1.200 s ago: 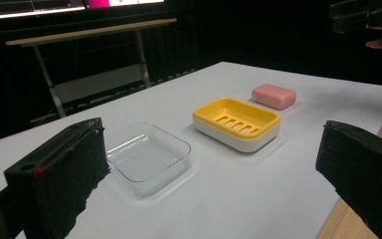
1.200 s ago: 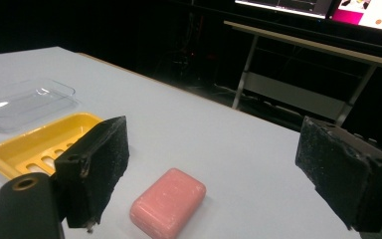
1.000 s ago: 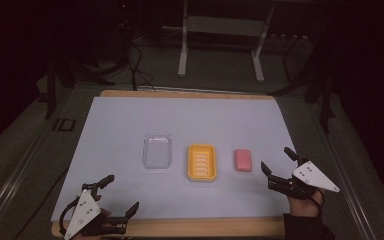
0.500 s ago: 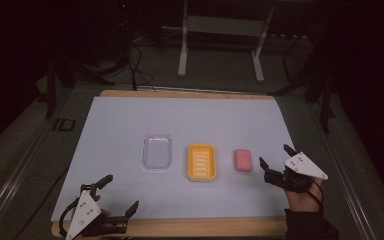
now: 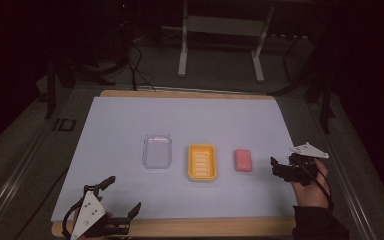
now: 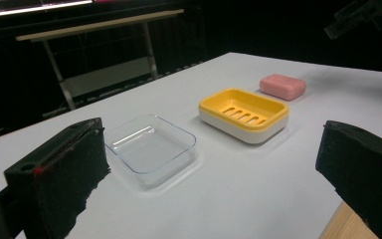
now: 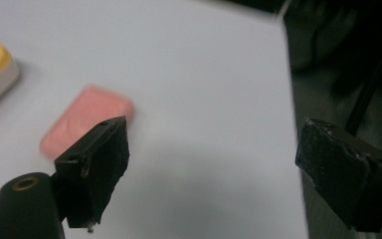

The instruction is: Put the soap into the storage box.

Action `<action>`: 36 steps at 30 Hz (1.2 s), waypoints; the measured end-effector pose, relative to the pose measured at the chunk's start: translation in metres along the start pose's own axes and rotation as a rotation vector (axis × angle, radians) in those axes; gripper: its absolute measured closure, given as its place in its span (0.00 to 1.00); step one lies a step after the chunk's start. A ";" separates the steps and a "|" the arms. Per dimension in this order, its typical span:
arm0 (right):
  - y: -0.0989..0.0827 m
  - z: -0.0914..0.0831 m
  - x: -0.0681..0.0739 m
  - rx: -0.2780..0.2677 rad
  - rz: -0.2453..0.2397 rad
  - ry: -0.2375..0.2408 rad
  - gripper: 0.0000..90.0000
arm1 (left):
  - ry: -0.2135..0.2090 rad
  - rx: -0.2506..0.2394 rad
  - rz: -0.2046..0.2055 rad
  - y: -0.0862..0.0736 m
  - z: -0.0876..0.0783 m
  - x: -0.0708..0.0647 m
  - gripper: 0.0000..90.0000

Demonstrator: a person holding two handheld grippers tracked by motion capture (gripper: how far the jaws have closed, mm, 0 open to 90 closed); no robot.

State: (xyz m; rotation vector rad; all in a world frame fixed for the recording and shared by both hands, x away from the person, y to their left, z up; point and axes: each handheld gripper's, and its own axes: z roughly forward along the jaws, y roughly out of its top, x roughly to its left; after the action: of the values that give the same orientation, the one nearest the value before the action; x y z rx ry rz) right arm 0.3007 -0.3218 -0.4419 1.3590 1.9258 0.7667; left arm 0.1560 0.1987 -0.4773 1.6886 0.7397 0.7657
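We moved R gripper (image 5: 279,167) left, closer to pink soap bar (image 5: 243,160); jaws spread wide, empty, soap just beside.

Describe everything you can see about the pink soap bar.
The pink soap bar is a small rounded rectangular block, matte and plain, lying flat on the white table cover. It sits just right of the yellow soap dish, apart from it. Nothing touches it; the right hand-held gripper, jaws open, hovers nearby to its right.

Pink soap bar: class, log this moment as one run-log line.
right tool: open, beside pink soap bar, apart | left tool: open, idle | yellow soap dish: empty
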 end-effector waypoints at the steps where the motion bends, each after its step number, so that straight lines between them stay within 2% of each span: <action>1: 0.000 0.001 -0.002 0.035 0.022 0.009 0.16 | 0.000 0.001 0.003 0.000 0.000 0.000 0.00; 4: 0.002 0.004 -0.010 0.147 0.078 0.057 0.16 | 0.001 0.003 0.007 0.000 0.000 0.000 0.00; 8: 0.002 0.008 -0.014 0.260 0.103 0.091 0.16 | 0.000 0.002 0.009 0.000 0.000 -0.001 0.00; 9: 0.001 0.009 -0.014 0.285 0.108 0.098 0.20 | 0.000 0.002 0.009 0.000 0.000 -0.001 0.00; 10: 0.001 0.011 -0.013 0.334 0.115 0.108 0.21 | -0.001 0.002 0.009 0.000 0.000 -0.001 0.00; 12: 0.000 0.013 -0.013 0.381 0.120 0.115 0.21 | 0.000 0.004 0.013 0.000 0.000 -0.001 0.00; 15: -0.003 0.018 -0.010 0.508 0.127 0.133 0.21 | -0.001 0.003 0.013 0.000 0.000 -0.001 0.00; 17: -0.004 0.021 -0.009 0.561 0.147 0.154 0.20 | -0.001 0.005 0.016 0.000 0.000 -0.001 0.00; 21: -0.006 0.022 -0.009 0.604 0.189 0.188 0.20 | 0.000 0.006 0.019 0.000 0.000 -0.001 0.00; 26: -0.008 0.025 -0.009 0.724 0.225 0.229 0.20 | 0.001 0.008 0.022 0.000 0.000 -0.001 0.00; 30: -0.010 0.026 -0.008 0.779 0.227 0.237 0.20 | 0.001 0.007 0.021 0.000 0.000 -0.001 0.00; 32: -0.013 0.027 -0.004 0.841 0.220 0.247 0.21 | 0.002 0.008 0.023 0.000 0.000 -0.001 0.00; 36: -0.017 0.029 0.002 0.898 0.207 0.269 0.21 | 0.003 0.008 0.023 0.000 0.000 -0.002 0.00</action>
State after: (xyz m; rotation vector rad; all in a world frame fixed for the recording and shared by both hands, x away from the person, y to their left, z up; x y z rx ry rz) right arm 0.3133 -0.3226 -0.4729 2.0772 2.5102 0.1364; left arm 0.1550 0.1975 -0.4771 1.7063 0.7277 0.7818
